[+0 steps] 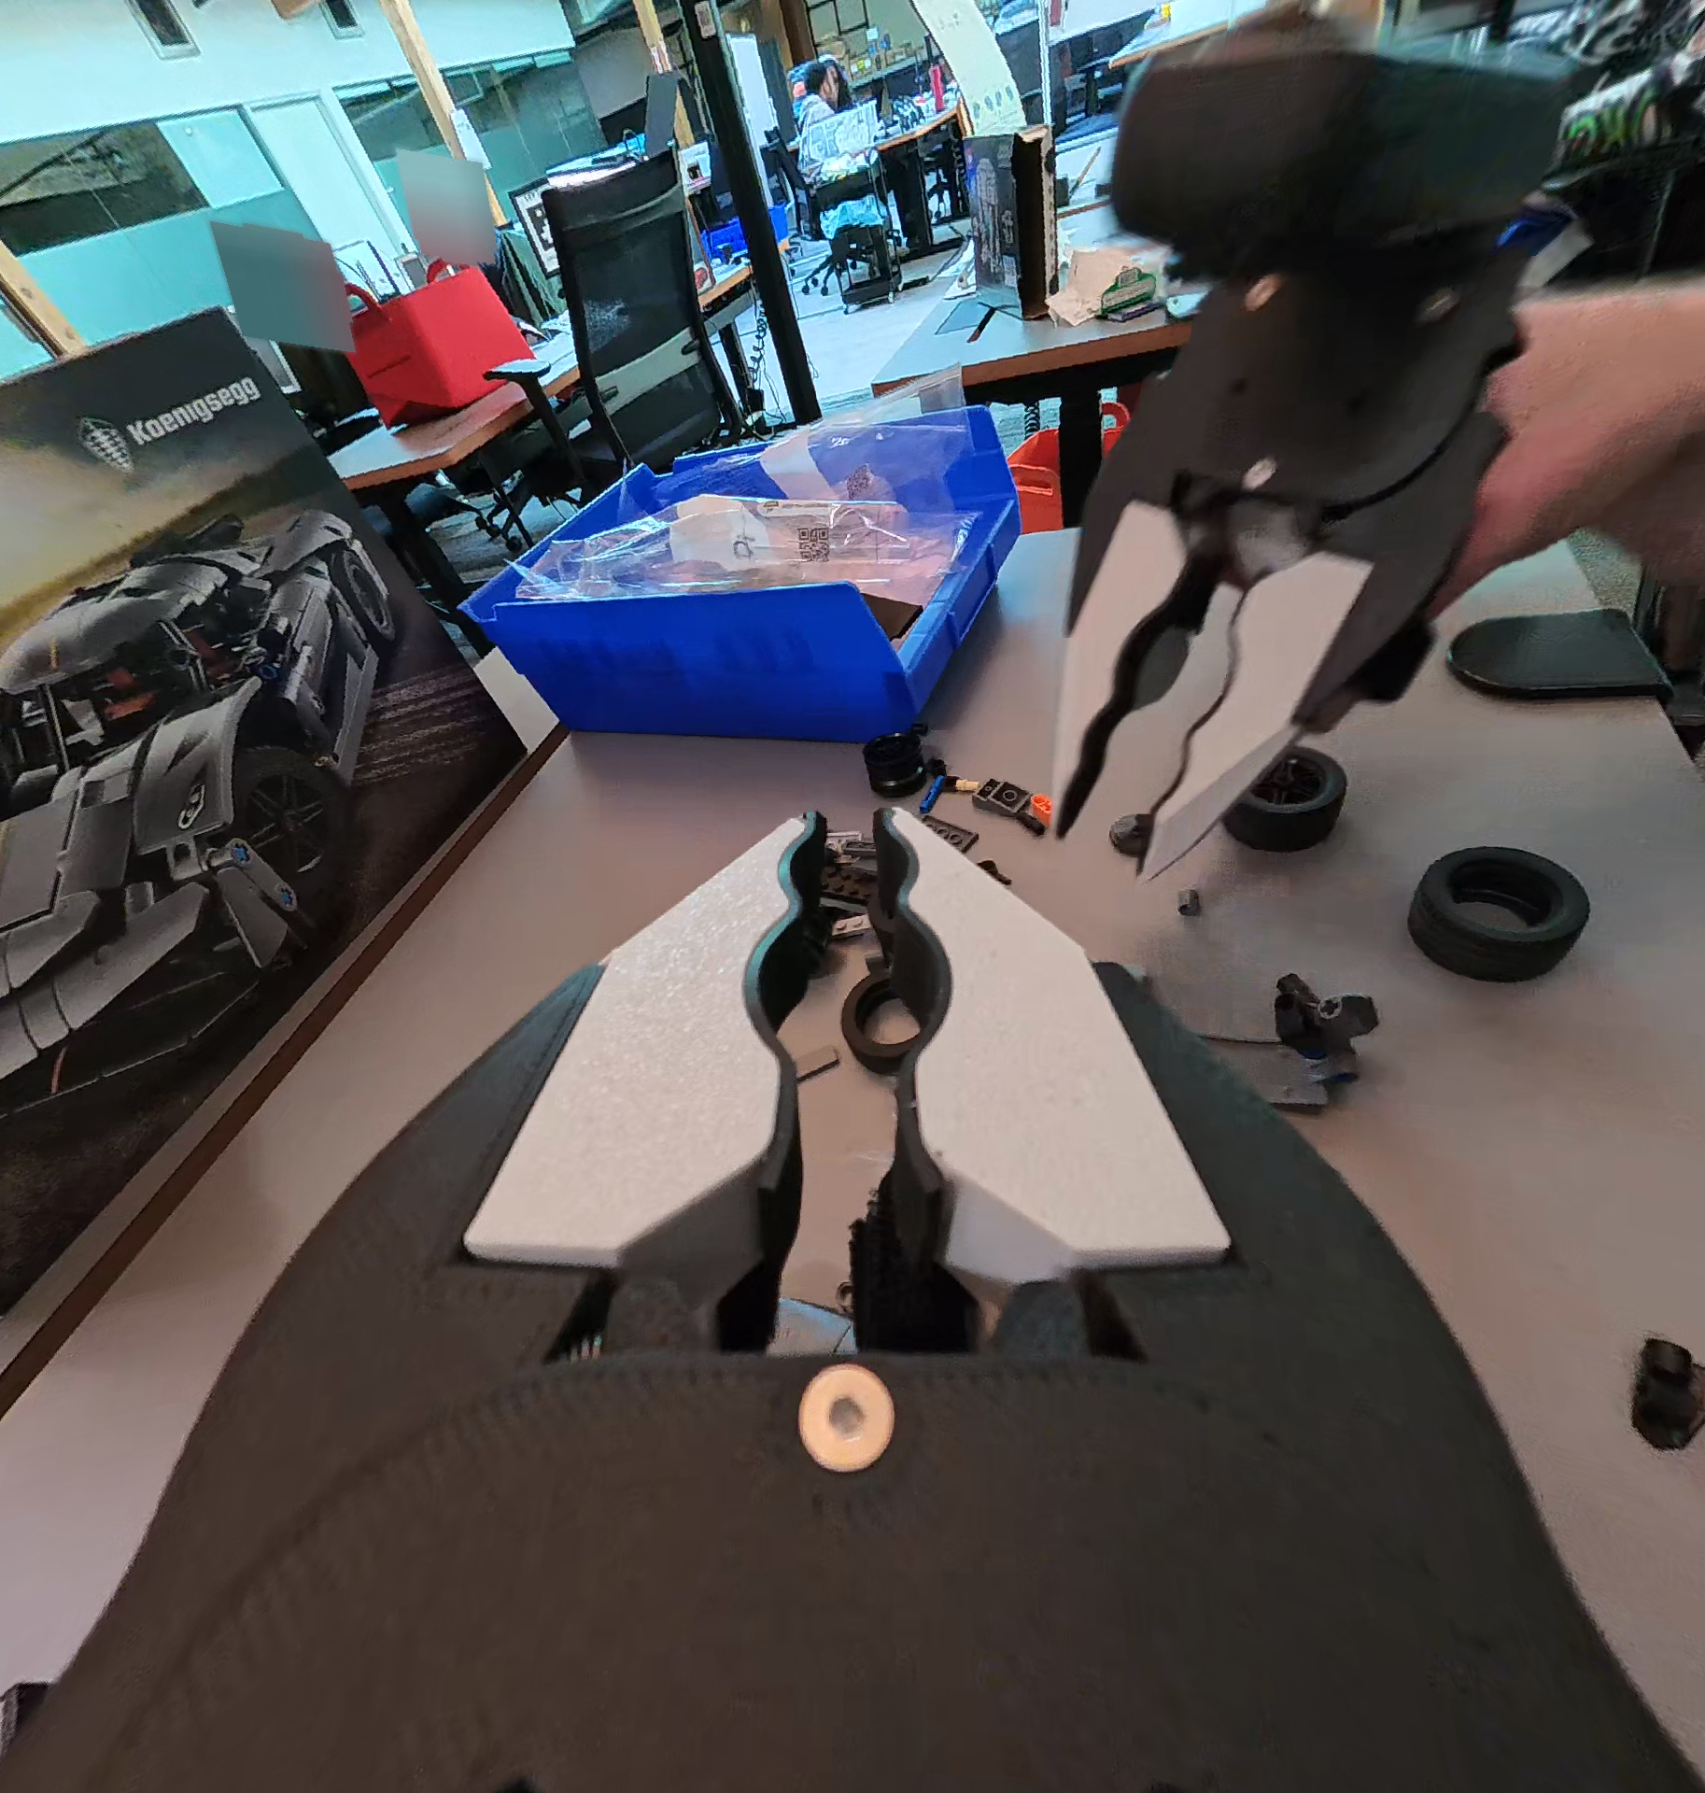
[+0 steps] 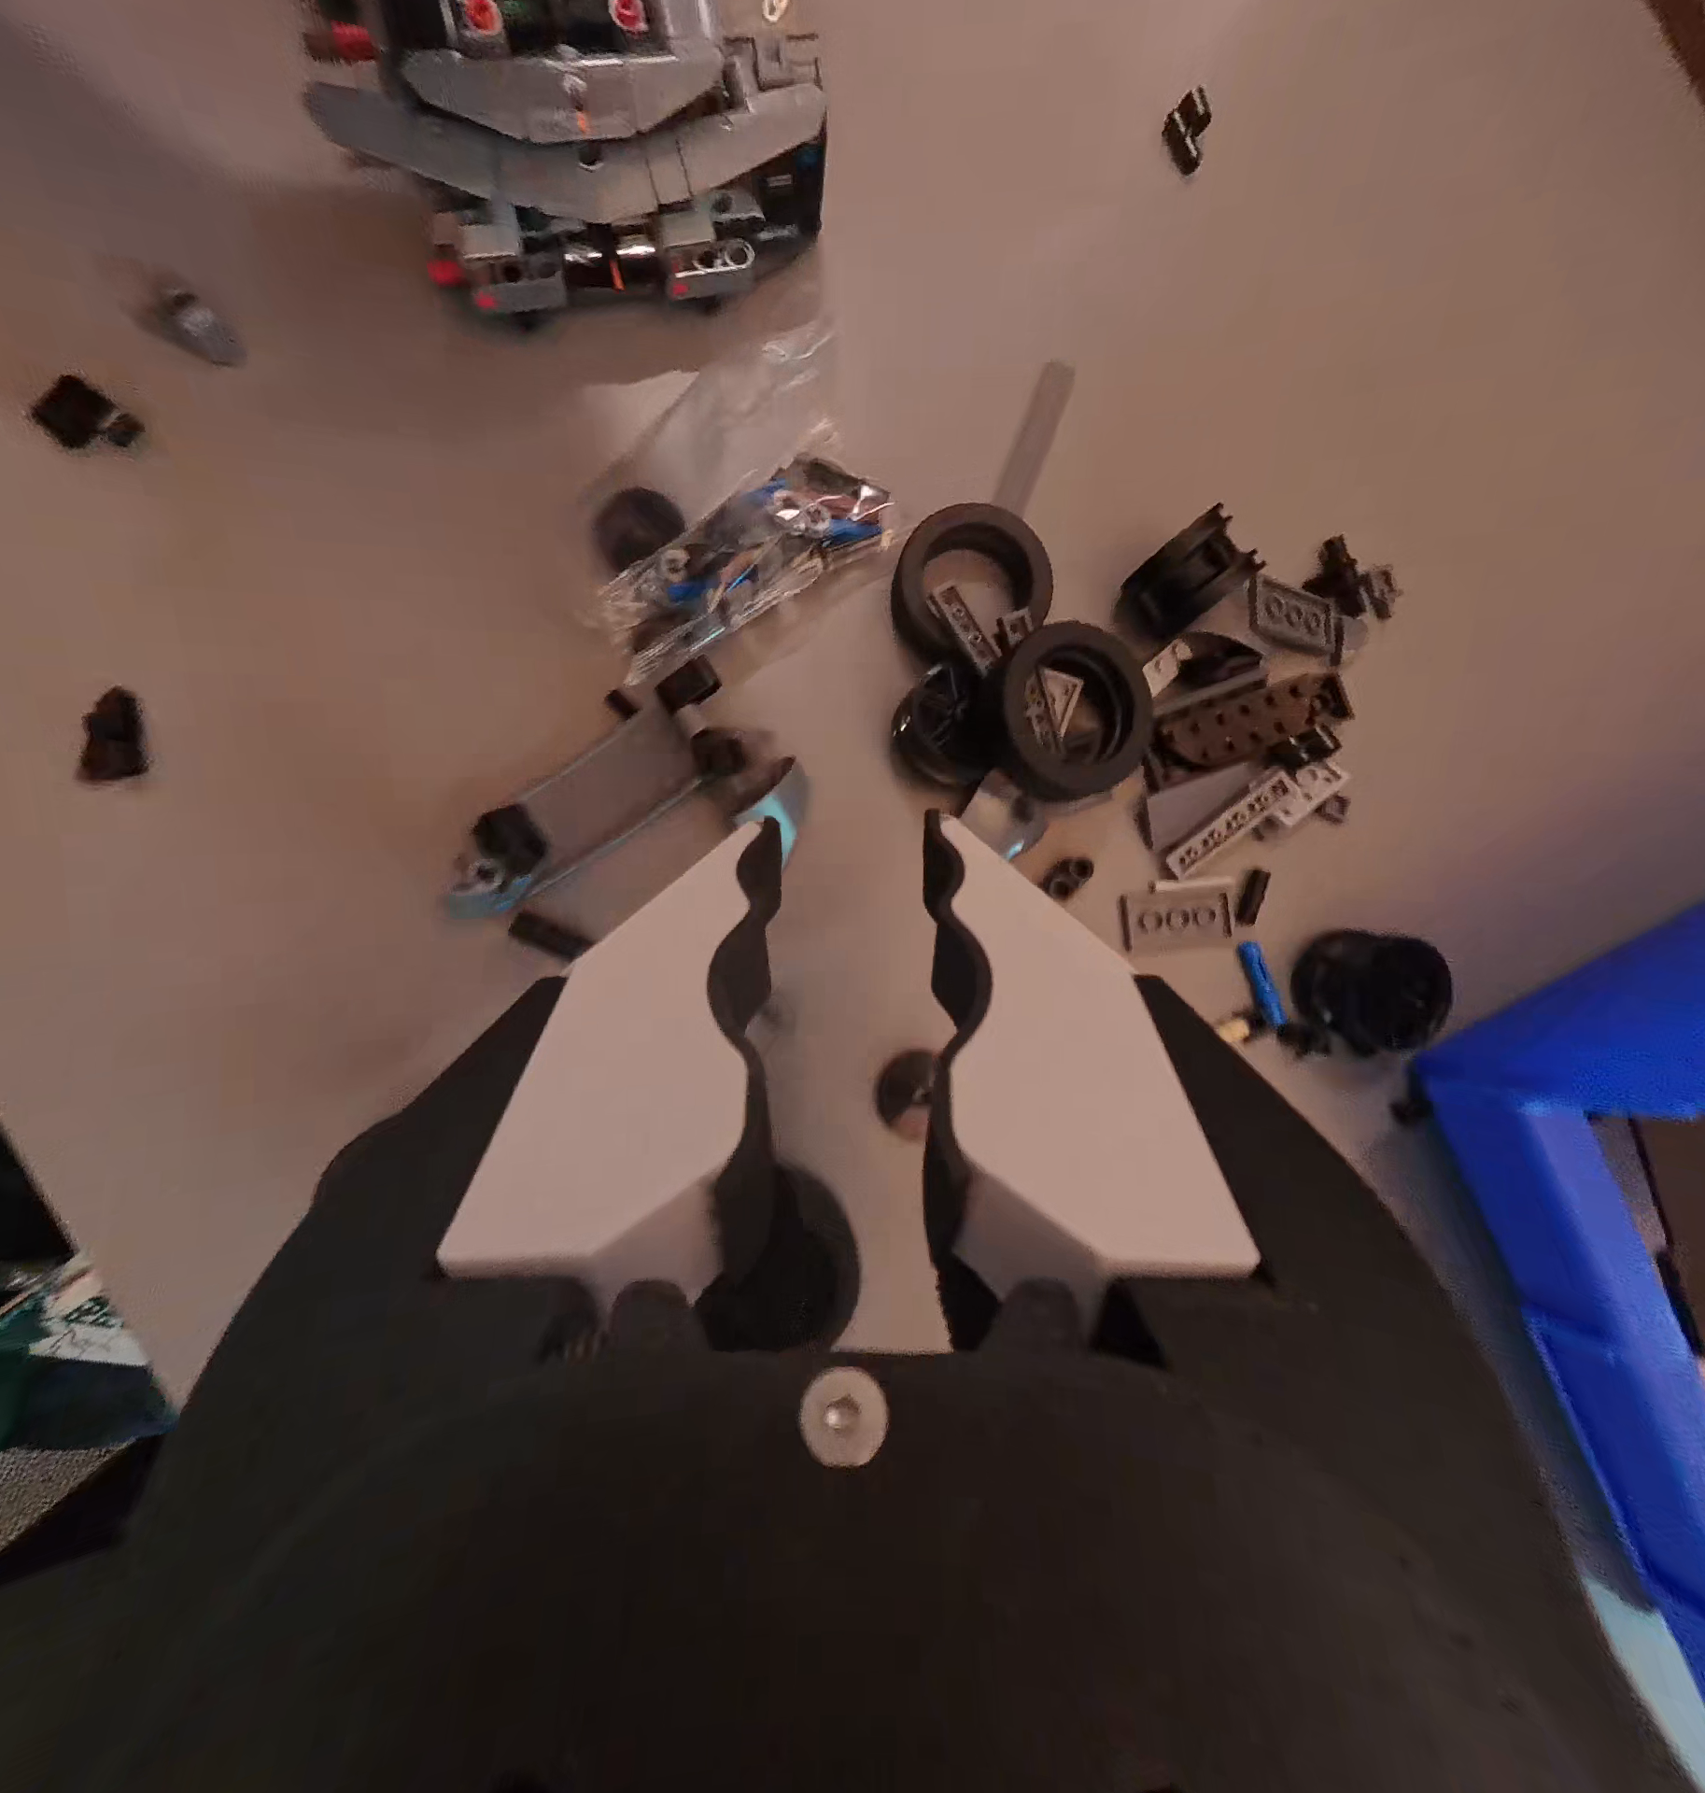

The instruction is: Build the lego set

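Left gripper (image 1: 844, 825) narrowly parted, empty | right gripper (image 2: 849, 834) spread (above loose tyres (image 2: 1077, 708)); nothing held

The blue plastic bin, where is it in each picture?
Left wrist view: the blue plastic bin sits in the upper middle, at the far end of the grey table, with clear bags inside.
Right wrist view: only a corner of the bin shows, at the right edge, lower half.
Shared landmark: the spoked black wheel rim lying beside the bin in both.
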`<state>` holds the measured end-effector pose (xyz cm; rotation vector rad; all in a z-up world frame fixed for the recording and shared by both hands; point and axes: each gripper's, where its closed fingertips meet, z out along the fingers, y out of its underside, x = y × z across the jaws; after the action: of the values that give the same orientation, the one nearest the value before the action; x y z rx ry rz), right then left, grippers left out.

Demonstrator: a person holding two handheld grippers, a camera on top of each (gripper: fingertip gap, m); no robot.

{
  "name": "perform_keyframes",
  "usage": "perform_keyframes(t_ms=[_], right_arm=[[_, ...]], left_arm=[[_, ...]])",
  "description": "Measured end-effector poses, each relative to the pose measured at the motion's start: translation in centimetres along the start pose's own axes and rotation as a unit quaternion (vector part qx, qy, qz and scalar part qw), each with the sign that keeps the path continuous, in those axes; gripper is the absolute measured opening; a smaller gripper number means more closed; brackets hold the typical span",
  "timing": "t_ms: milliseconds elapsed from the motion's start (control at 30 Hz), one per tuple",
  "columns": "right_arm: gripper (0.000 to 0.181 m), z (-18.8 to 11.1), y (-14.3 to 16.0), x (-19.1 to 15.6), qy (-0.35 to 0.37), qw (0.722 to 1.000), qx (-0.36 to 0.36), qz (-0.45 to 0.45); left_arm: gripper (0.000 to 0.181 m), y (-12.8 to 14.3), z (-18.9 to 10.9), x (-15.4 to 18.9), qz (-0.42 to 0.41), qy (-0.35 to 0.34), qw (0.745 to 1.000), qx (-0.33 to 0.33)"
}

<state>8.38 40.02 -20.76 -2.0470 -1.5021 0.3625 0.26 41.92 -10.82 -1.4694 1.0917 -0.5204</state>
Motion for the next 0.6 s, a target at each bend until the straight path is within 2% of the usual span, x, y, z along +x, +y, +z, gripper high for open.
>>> perform_keyframes(t_ms=[167, 367, 600], right_arm=[[0.031, 3.4, -0.5, 1.5, -0.011, 0.999, -0.028, 0.014], [0.036, 4.2, 0.1, 2.1, -0.021, 0.997, -0.060, 0.034], [0.039, 4.9, 0.3, 2.5, -0.031, 0.995, -0.066, 0.066]], left_arm=[[0.008, 0.3, 0.1, -0.1, 0.003, 0.000, 1.000, -0.003], [0.008, 1.2, 0.6, -0.3, -0.009, 0.005, 1.000, -0.011], [0.008, 1.5, 0.9, -0.1, -0.009, 0.007, 1.000, -0.015]])
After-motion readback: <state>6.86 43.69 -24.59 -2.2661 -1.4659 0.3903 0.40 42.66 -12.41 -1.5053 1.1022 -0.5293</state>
